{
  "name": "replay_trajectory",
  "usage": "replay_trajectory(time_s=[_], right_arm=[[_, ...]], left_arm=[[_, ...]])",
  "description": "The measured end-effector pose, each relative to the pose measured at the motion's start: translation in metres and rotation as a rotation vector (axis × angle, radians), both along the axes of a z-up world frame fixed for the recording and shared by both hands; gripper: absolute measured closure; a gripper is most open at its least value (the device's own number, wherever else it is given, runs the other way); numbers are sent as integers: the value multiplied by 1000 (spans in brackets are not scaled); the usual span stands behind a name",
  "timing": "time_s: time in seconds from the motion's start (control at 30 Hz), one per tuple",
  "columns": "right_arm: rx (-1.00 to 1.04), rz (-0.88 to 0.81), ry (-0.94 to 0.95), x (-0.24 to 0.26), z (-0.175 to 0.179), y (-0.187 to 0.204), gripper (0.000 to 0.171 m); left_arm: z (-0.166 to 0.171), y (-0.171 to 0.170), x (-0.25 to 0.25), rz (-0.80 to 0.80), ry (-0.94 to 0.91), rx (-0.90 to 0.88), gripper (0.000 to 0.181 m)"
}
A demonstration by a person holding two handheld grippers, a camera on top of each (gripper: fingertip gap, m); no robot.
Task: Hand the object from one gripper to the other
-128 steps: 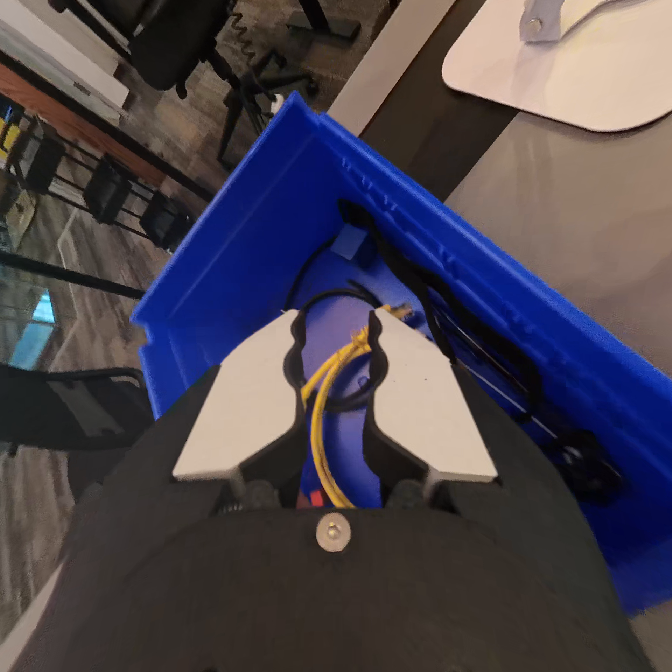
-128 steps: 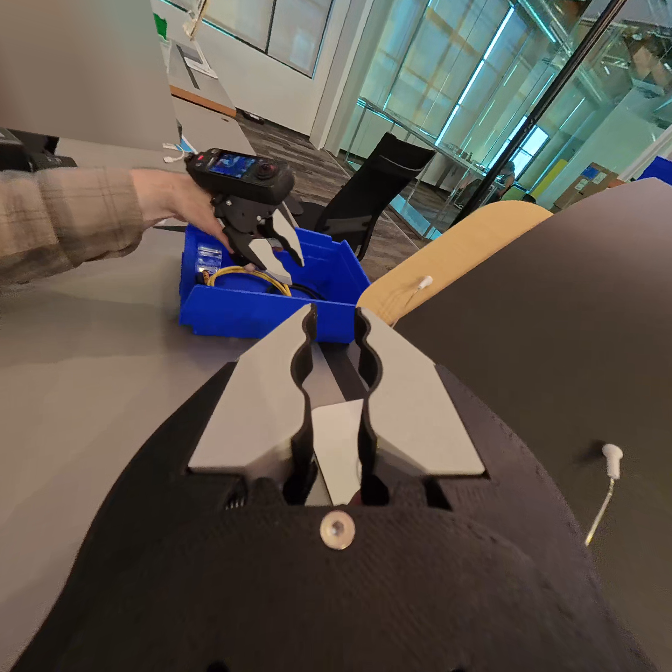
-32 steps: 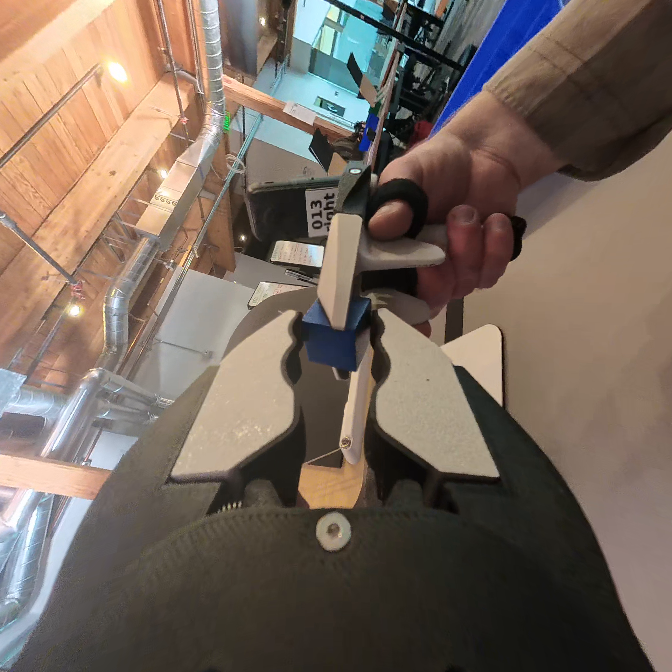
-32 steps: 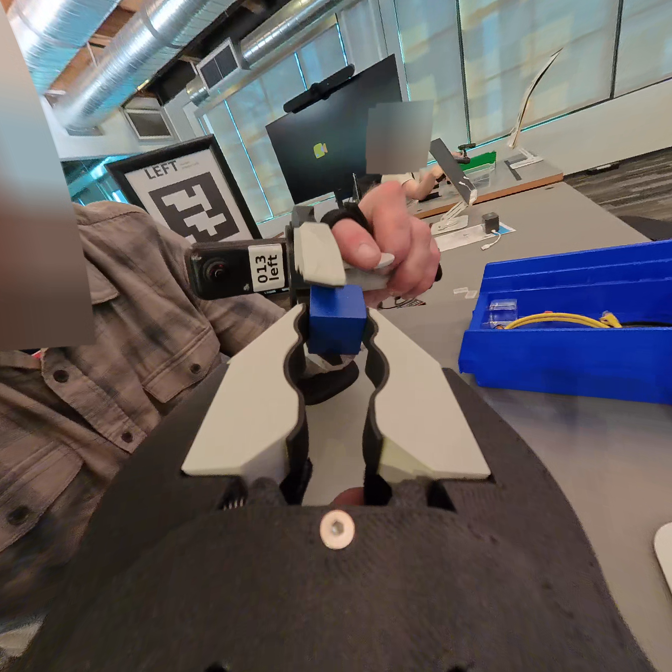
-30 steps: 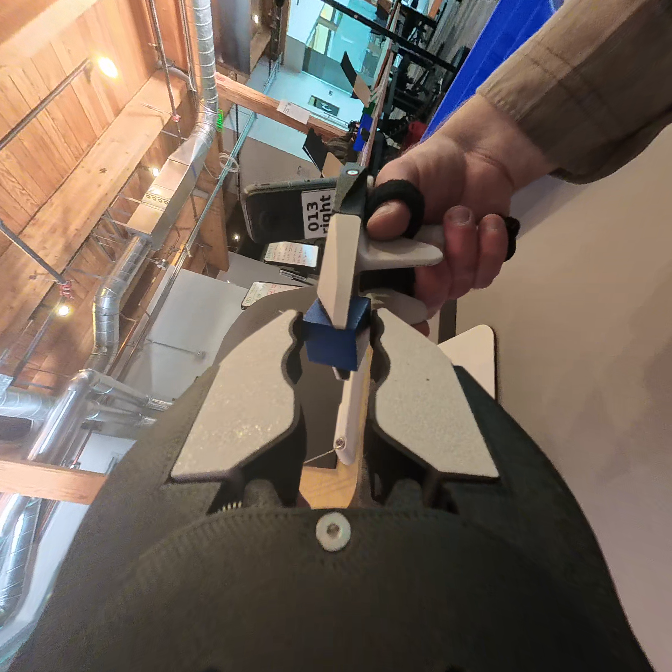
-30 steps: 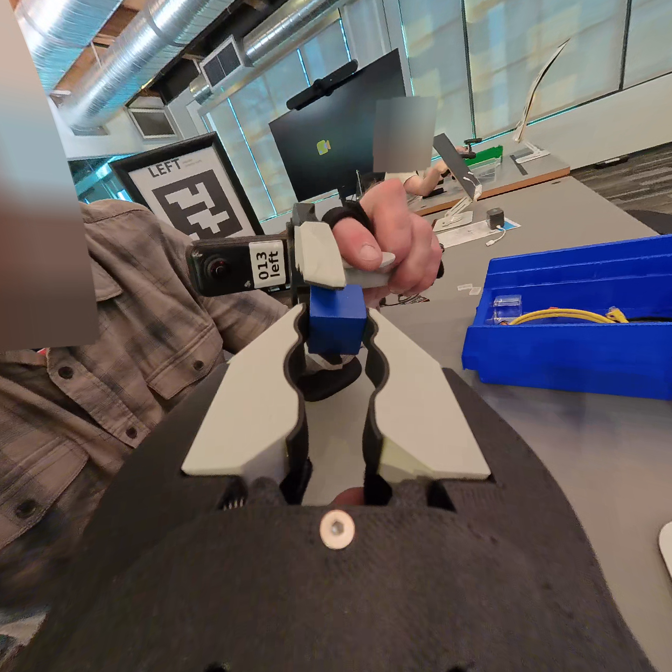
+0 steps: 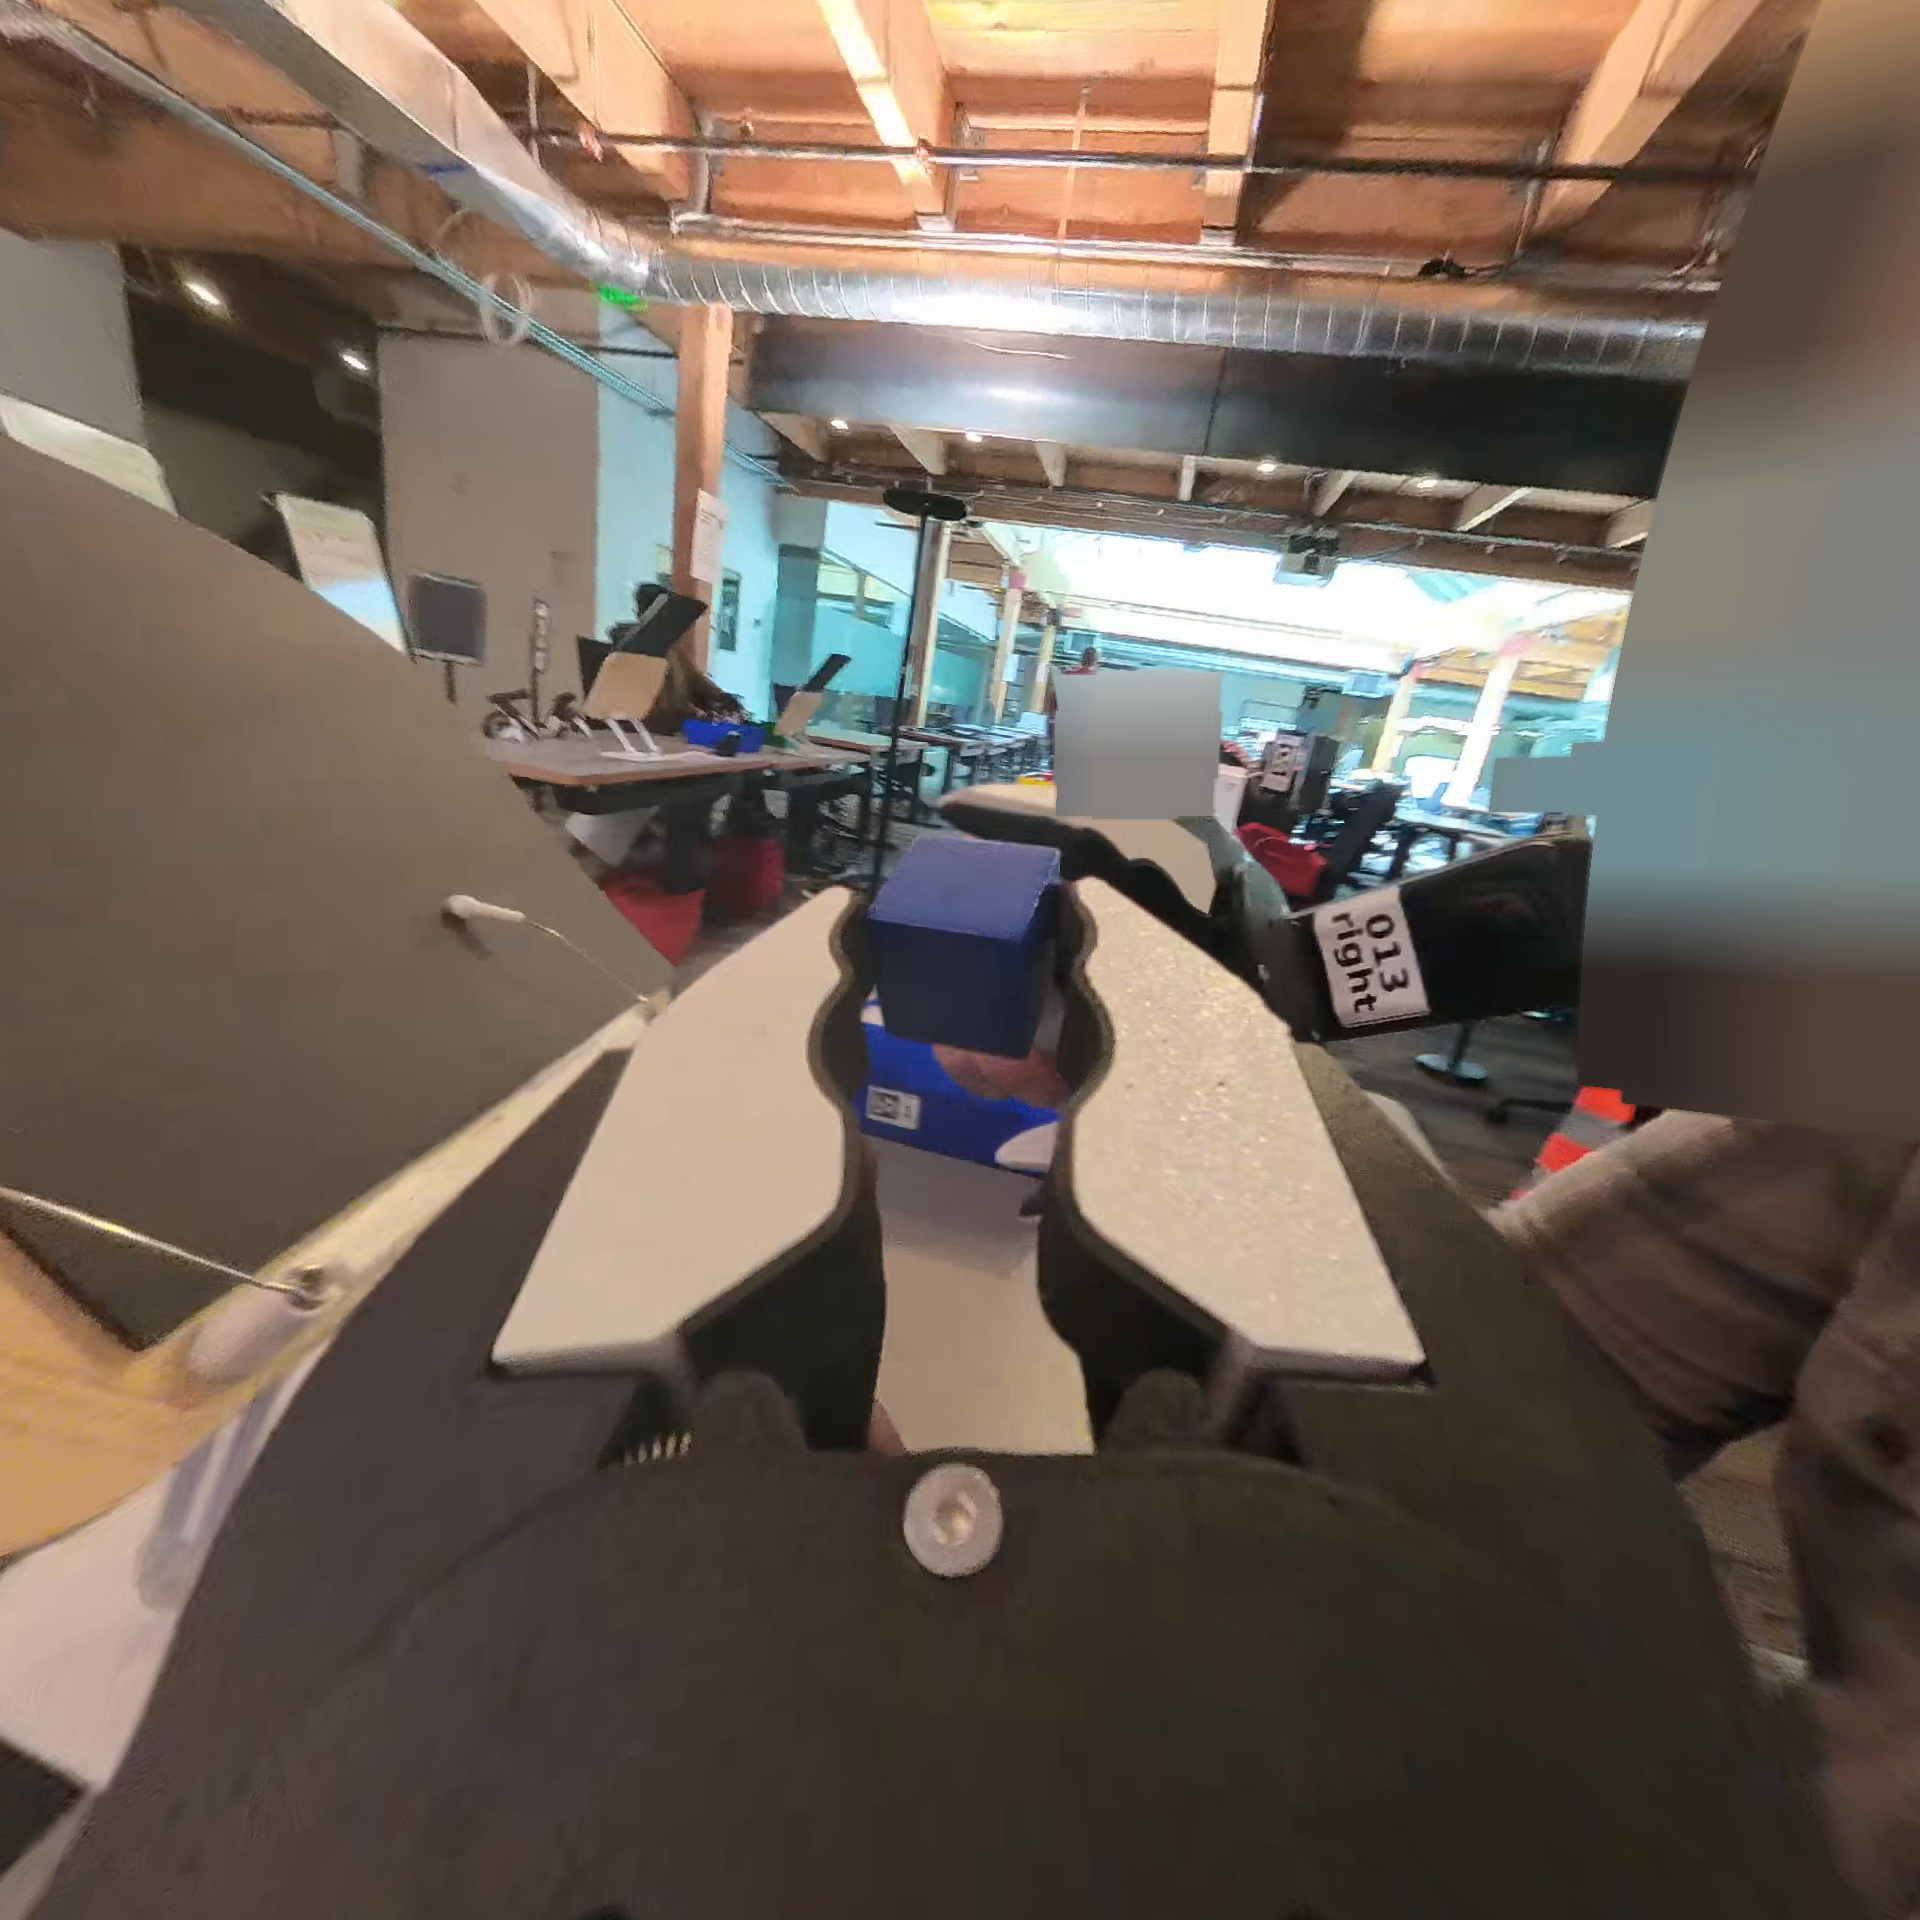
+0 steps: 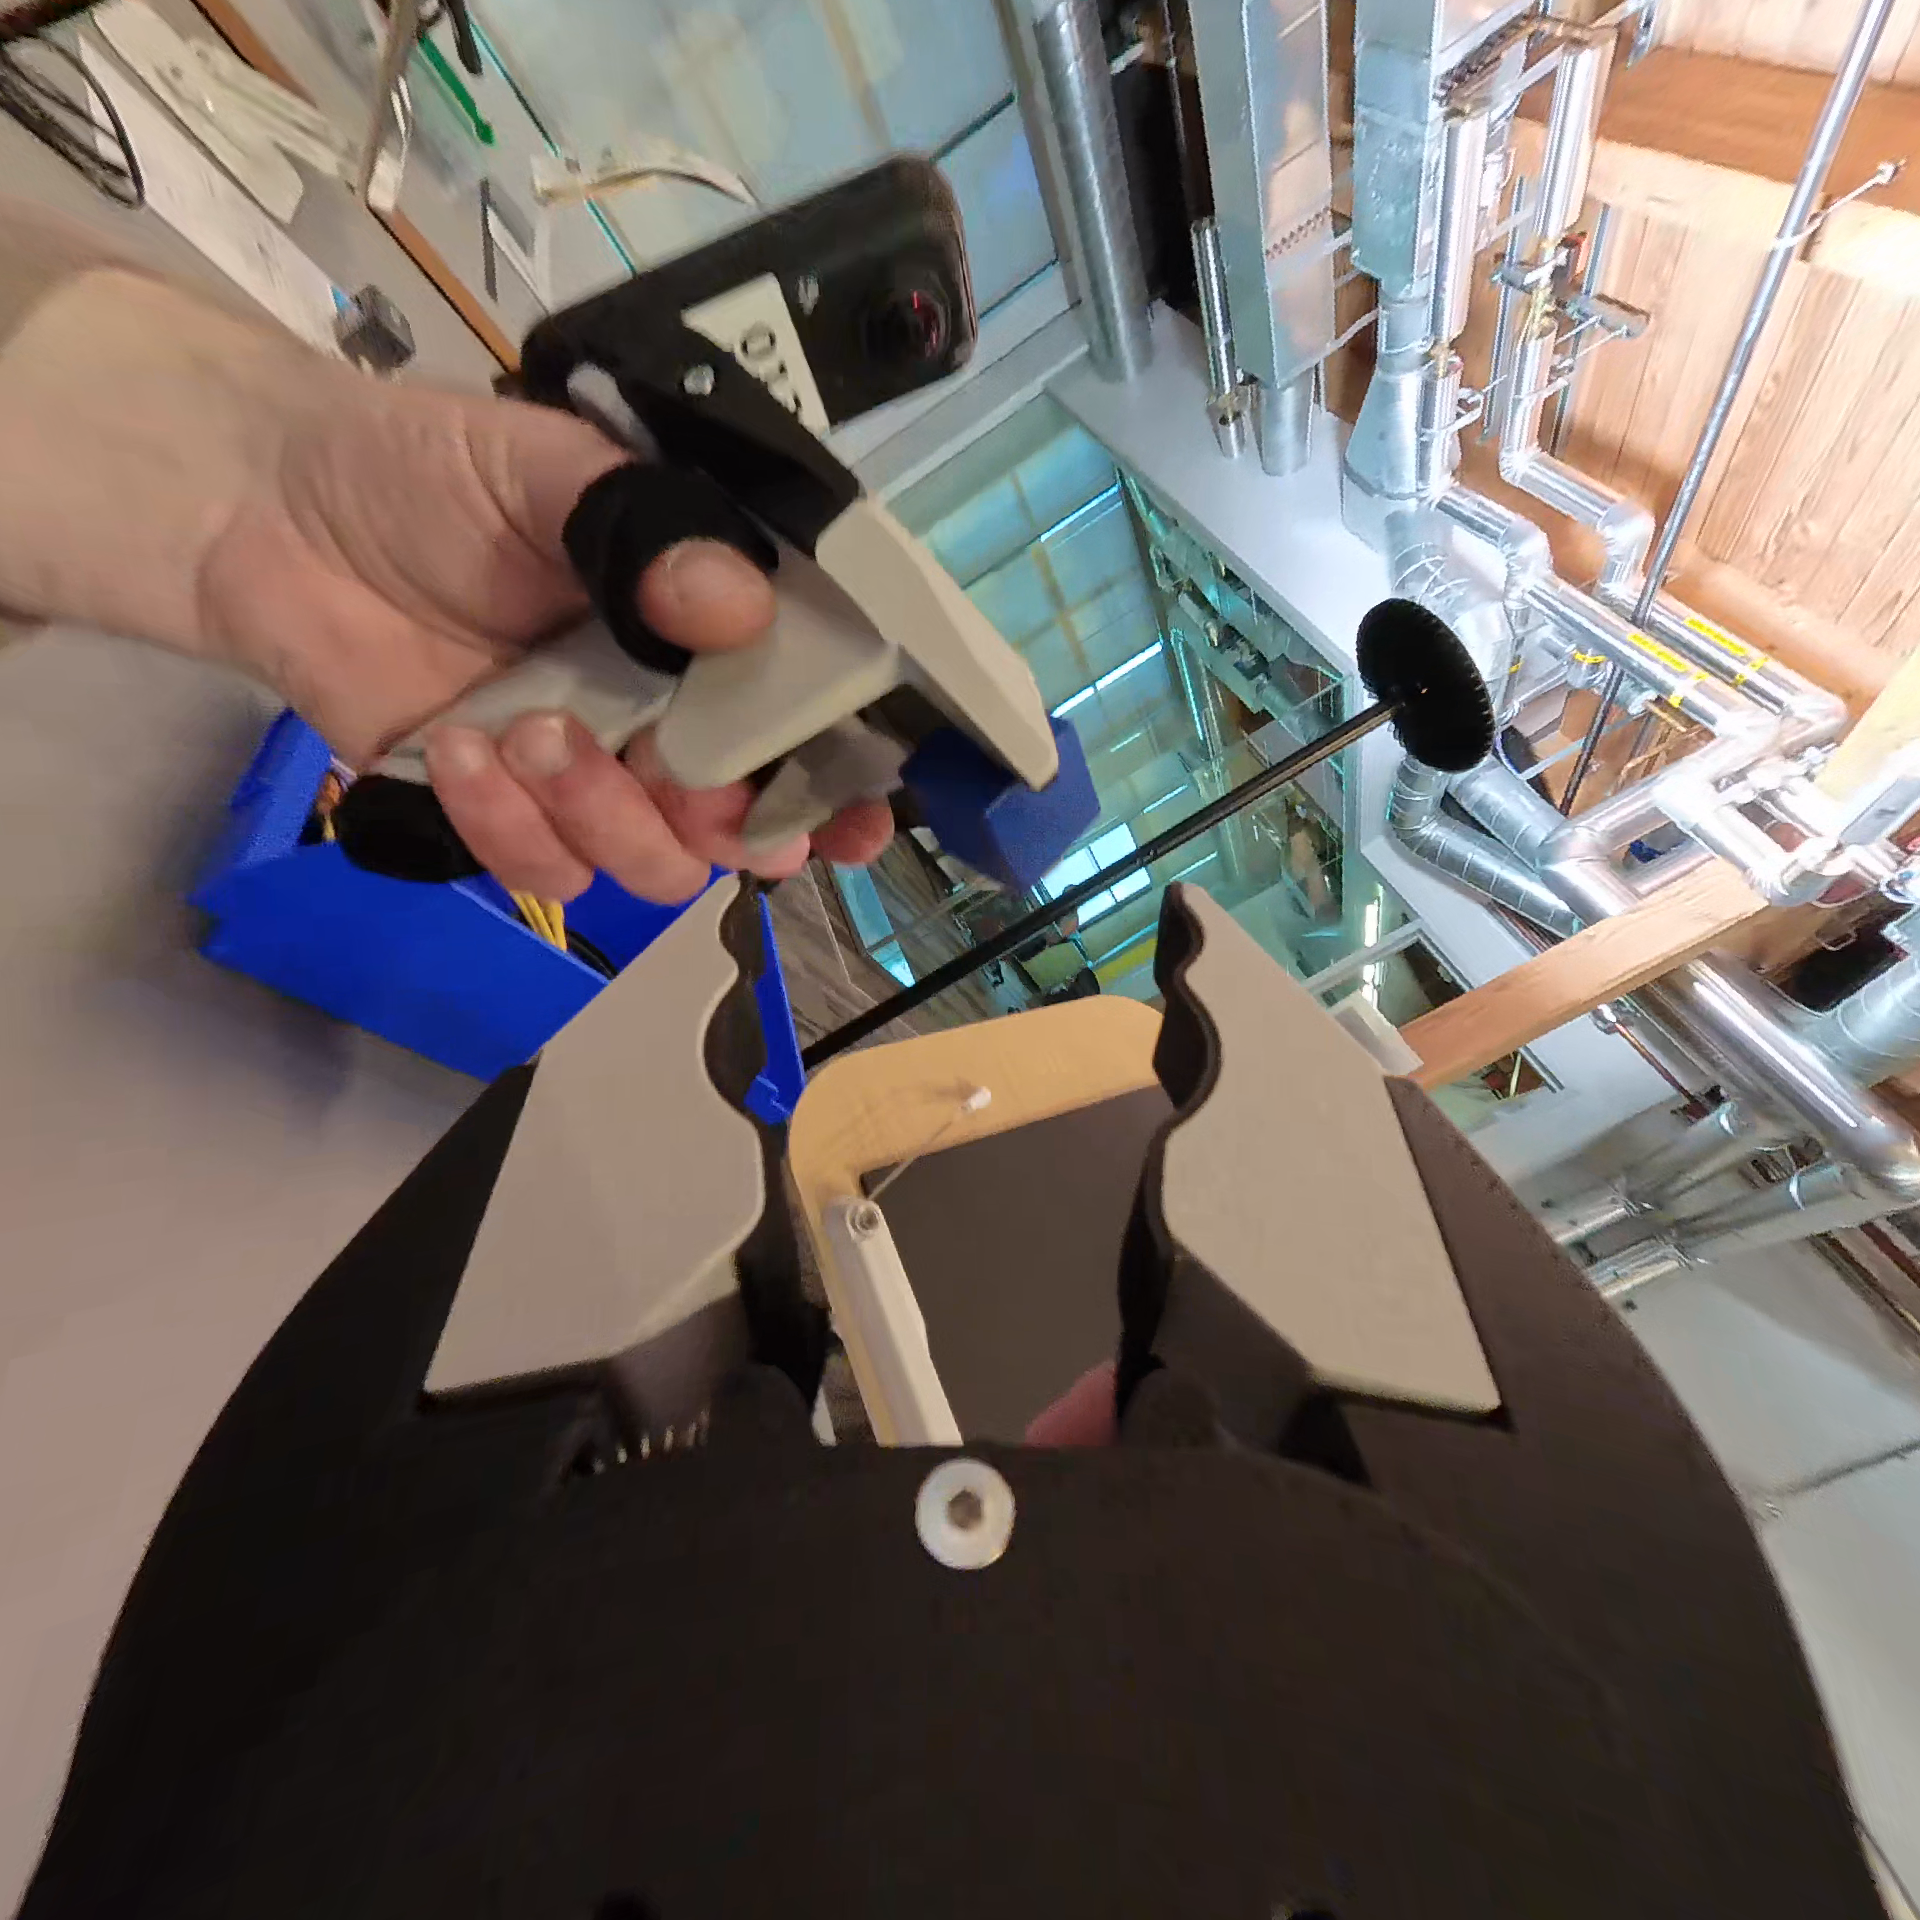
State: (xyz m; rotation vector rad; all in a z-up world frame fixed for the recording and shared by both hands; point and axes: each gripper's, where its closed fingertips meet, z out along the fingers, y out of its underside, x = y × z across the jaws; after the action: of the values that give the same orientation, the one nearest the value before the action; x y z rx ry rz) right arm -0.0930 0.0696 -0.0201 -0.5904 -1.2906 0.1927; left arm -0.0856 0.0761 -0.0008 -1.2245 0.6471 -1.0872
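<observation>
Blue cube [image 7: 961, 945] is up in the air above the grey table [image 8: 156, 1143], well clear of the blue bin [image 8: 416, 966] with its yellow cable, and it is pinched between the tips of the left gripper [image 7: 961, 906], whose tongs press on two opposite sides. A second ago both grippers clamped it; now the right gripper [image 8: 951, 899] has let go, its tongs spread wide and empty, with the cube just beyond its tips. So the cube sits with the left gripper alone, and if that was the receiving side, the hand-off looks done. Each gripper's black camera body carries a white sticker [image 7: 1366, 966] with dark print, and a small code label [image 7: 888, 1107] shows on blue plastic behind the cube
</observation>
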Motion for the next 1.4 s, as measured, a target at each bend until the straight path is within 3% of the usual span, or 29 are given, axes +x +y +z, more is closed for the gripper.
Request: replay_trajectory(time_s=[0.2, 0.3, 0.43, 0.57, 0.83, 1.27, 1.4], right_arm=[[54, -138, 27, -5, 4, 12, 101], [82, -187, 81, -3, 11, 14, 117], [67, -195, 83, -3, 11, 15, 121], [79, -223, 79, -5, 9, 16, 136], [16, -226, 104, -5, 11, 18, 130], [-51, -189, 66, -5, 5, 21, 135], [-107, -171, 107, 6, 12, 27, 135]], left_arm=[[-2, -2, 14, -114, -164, -52, 148], [-6, 0, 21, -139, -206, -82, 147], [-7, 1, 22, -141, -275, -91, 148], [-7, 3, 24, -139, -315, -102, 148], [-6, 2, 21, -140, -356, -82, 148], [-8, 3, 22, -127, -341, -60, 150], [-1, 8, 8, -24, -329, 0, 130]])
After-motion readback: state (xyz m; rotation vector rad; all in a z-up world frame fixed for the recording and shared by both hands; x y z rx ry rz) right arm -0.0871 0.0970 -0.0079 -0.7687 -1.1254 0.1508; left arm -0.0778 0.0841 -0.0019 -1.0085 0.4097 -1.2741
